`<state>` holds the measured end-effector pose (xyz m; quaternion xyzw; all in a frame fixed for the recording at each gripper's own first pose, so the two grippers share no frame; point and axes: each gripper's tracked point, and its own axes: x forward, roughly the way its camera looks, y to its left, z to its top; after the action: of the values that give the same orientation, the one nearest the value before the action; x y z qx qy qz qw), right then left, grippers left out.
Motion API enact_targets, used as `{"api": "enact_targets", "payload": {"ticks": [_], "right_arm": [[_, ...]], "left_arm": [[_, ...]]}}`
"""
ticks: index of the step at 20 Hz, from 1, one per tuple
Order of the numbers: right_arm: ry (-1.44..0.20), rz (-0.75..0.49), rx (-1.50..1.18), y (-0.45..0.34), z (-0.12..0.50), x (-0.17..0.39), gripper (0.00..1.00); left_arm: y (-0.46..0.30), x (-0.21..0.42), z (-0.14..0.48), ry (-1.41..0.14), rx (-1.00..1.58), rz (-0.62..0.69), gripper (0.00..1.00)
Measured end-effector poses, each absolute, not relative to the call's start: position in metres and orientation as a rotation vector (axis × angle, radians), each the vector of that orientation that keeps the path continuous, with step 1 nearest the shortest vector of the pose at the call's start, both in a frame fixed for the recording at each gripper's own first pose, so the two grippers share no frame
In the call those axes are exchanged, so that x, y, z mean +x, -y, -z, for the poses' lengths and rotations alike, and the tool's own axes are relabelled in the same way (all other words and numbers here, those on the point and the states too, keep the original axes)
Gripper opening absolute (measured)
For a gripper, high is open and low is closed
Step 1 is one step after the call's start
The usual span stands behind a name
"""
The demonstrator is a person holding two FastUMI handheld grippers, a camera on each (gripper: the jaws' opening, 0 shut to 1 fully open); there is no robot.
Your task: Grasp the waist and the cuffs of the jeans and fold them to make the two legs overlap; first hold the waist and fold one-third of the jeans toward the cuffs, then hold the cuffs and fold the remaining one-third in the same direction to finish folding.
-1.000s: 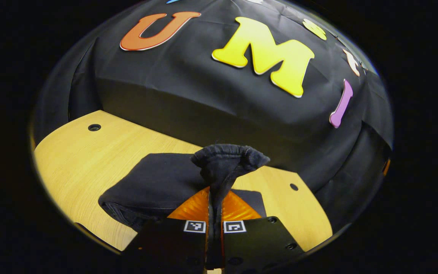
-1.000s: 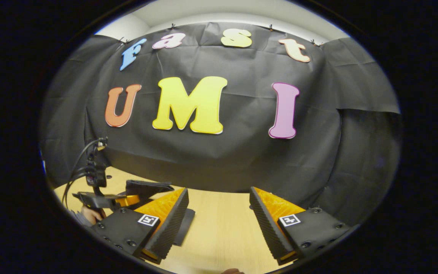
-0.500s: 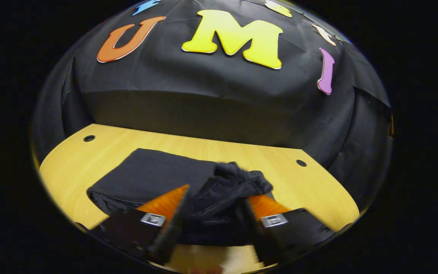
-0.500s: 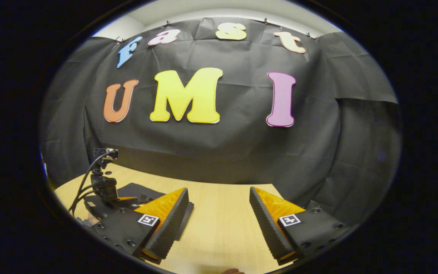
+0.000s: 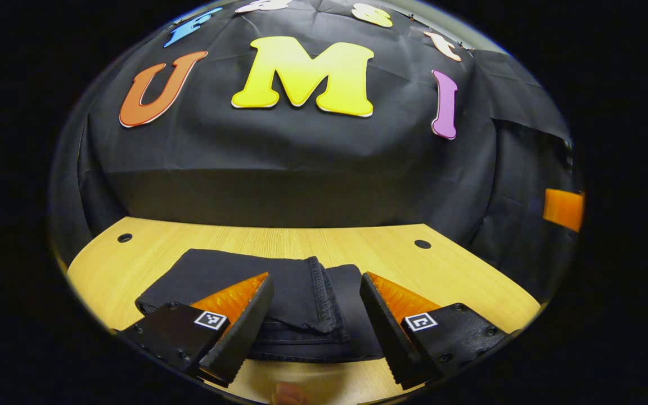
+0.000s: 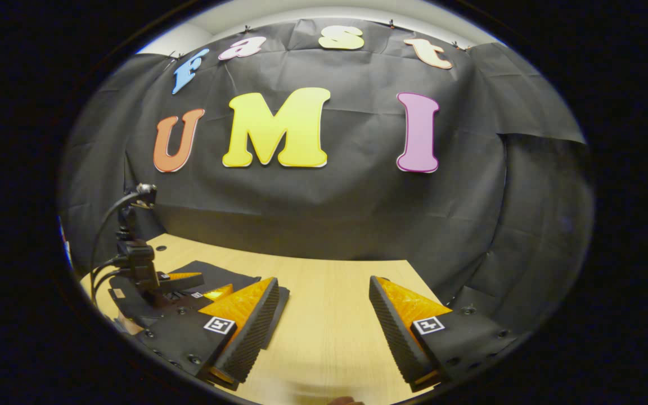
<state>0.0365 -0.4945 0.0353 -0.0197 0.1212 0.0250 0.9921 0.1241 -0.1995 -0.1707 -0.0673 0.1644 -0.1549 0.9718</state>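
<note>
Folded jeans (image 5: 279,281) flat on the wooden table (image 5: 470,281), both tools spread wide and holding nothing.

Left gripper (image 5: 315,315) poised just above the near edge of the dark bundle, hemmed cuff (image 5: 318,295) lying on top between its parted fingers. Right gripper (image 6: 324,326) over bare tabletop, jaws apart, jeans off to its left beneath the other tool.
</note>
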Motion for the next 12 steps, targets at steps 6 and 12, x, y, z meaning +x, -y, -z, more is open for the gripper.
{"api": "enact_targets", "payload": {"ticks": [6, 12], "right_arm": [[-0.245, -0.095, -0.012, 0.454, -0.025, 0.044, 0.99], [-0.223, -0.139, 0.018, 0.404, -0.028, 0.051, 0.98]], "left_arm": [[0.142, 0.114, 0.133, -0.263, -0.122, 0.249, 0.99], [0.059, 0.104, 0.101, -0.206, -0.105, 0.125, 0.99]]}}
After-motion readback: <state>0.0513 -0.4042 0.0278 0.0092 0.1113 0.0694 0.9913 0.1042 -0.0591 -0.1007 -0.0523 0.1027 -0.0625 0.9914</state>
